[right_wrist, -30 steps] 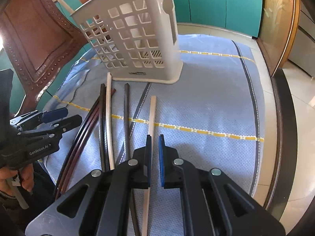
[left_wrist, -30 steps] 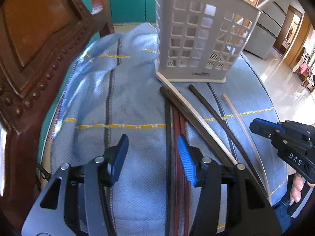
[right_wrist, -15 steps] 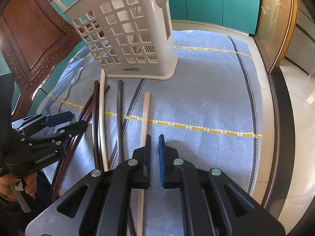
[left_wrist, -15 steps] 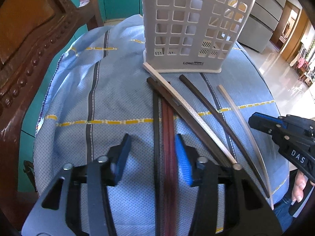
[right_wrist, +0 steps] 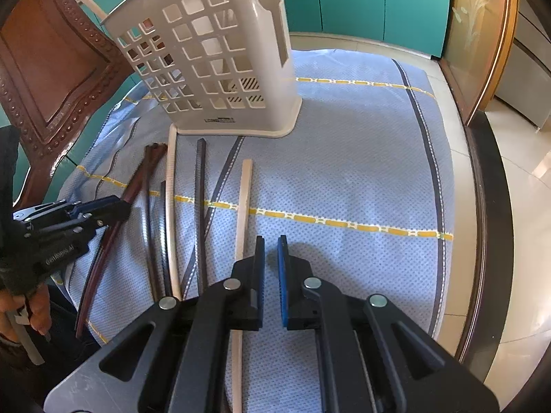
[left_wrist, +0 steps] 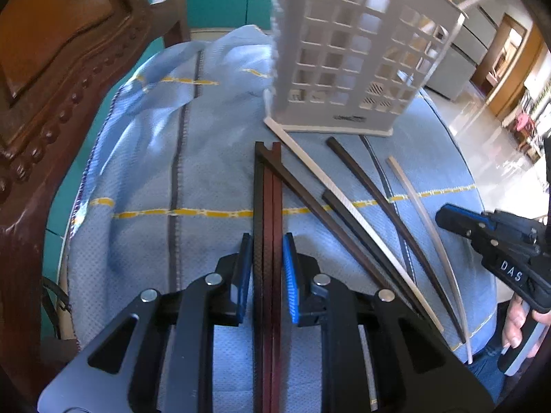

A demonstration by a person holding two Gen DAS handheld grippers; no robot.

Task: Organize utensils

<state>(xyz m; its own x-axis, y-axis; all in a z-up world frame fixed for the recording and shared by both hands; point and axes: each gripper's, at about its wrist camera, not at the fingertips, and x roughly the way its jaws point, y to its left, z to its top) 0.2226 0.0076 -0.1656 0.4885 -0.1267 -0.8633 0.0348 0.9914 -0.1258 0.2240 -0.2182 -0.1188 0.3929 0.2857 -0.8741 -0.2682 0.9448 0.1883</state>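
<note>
Left gripper (left_wrist: 267, 272) fingers flanked three dark, slender chopsticks (left_wrist: 268, 206), contact unclear; right gripper (right_wrist: 271, 272) fingers narrowly parted, empty; one lattice plastic basket (right_wrist: 220, 58).

Light blue cloth (right_wrist: 344, 158) is crossed by yellow dashed and dark stripes. Basket (right_wrist: 213, 55) is seen cream-white, grid-perforated. Reddish-brown chopsticks (left_wrist: 272, 206) are noted; pads (left_wrist: 290, 272) blue.
</note>
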